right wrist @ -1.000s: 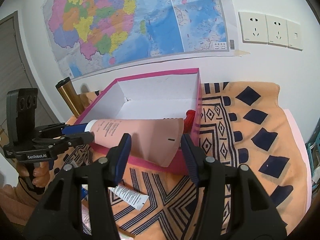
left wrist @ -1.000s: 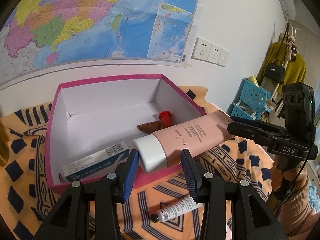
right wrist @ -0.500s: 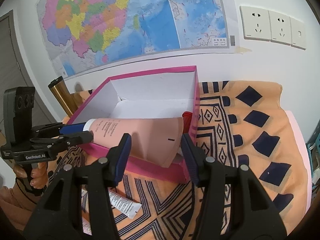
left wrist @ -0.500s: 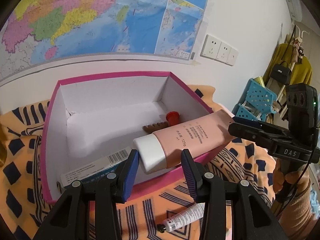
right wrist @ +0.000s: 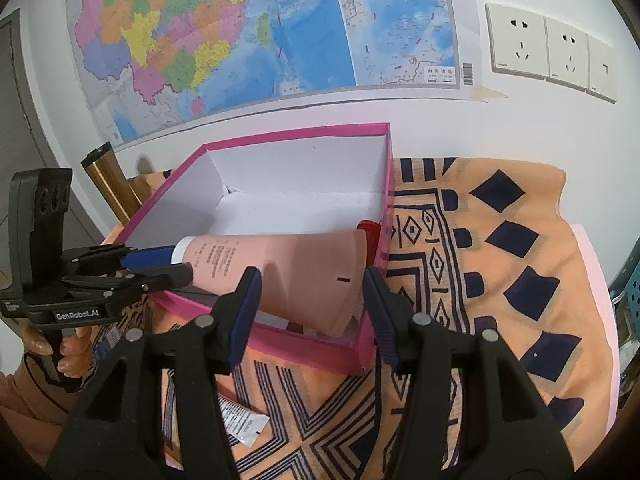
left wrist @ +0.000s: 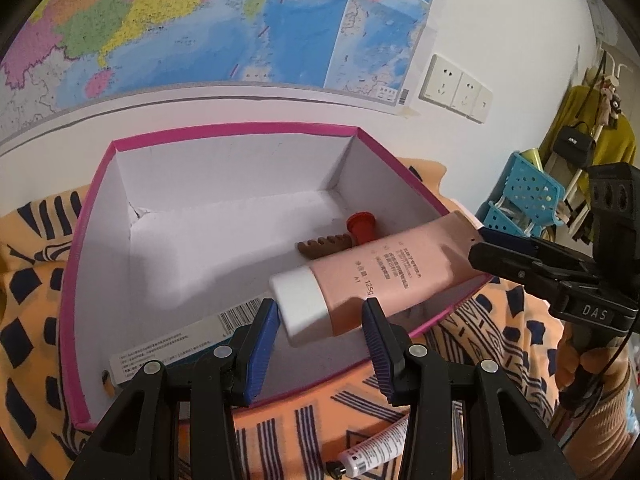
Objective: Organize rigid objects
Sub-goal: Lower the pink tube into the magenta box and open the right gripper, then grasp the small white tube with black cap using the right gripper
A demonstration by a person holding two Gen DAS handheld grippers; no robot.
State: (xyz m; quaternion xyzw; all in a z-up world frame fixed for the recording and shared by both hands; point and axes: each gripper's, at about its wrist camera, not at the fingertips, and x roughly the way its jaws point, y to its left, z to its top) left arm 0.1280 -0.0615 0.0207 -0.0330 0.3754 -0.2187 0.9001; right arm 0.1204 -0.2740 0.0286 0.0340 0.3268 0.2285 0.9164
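Pink tube [left wrist: 372,276]: held at both ends over the pink-rimmed box [left wrist: 240,130]; white cap toward the left gripper, flat crimped tail toward the right gripper, body slanting across the box's near right corner.
Left gripper [left wrist: 320,320]: blue pads pinch the white cap, which sits at 12 o'clock from the fingertips.
Right gripper [right wrist: 308,292]: pads close on the wide crimped tail, tube running off toward 10 o'clock.
Box contents: brown comb [left wrist: 324,246] and red-capped item [left wrist: 360,226] just beyond the tube, at 1 o'clock from the left gripper; white carton with barcode [left wrist: 180,340] along the near wall, at 9 o'clock.
In the way: box's near wall lies under the tube's tail.
Outside the box: small white tube [left wrist: 372,450] on the orange patterned cloth [right wrist: 500,280], at 5 o'clock.
Backdrop: wall map [right wrist: 260,32], sockets [right wrist: 548,50].
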